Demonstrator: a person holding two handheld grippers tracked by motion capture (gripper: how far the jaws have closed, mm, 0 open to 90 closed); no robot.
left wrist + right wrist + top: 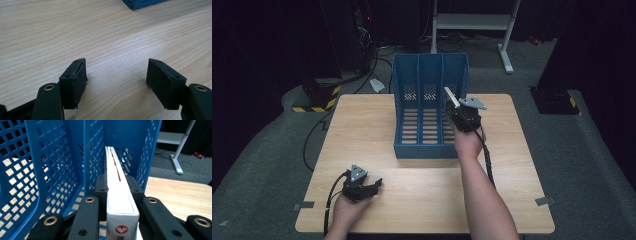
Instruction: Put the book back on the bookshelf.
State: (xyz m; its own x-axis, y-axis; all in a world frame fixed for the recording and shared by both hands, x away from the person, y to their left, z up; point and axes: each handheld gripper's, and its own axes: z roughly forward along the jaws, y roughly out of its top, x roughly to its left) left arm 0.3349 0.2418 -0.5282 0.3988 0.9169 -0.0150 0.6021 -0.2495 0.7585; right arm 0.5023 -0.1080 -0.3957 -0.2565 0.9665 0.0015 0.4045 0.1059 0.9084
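left gripper [374, 186] parked near-left on the table [362, 125], jaws apart, holding nothing, I reckon to stay clear | blue file rack [430, 107] mid-table | right gripper [117, 188] clamped on book [119, 195], spine up, nosing into rack's right slot so it stands upright

Left hand [346, 207]: low, near the person's side, holding its tool.
Left black two-jaw gripper [373, 186]: jaws wide apart, nothing between them [116, 75].
Right arm [484, 200]: bare, stretched far forward.
Right hand [469, 141]: raised up, wrapped around its tool.
Right black two-jaw gripper [453, 102]: jaws squeezing a thin white book [120, 202], one jaw on each side.
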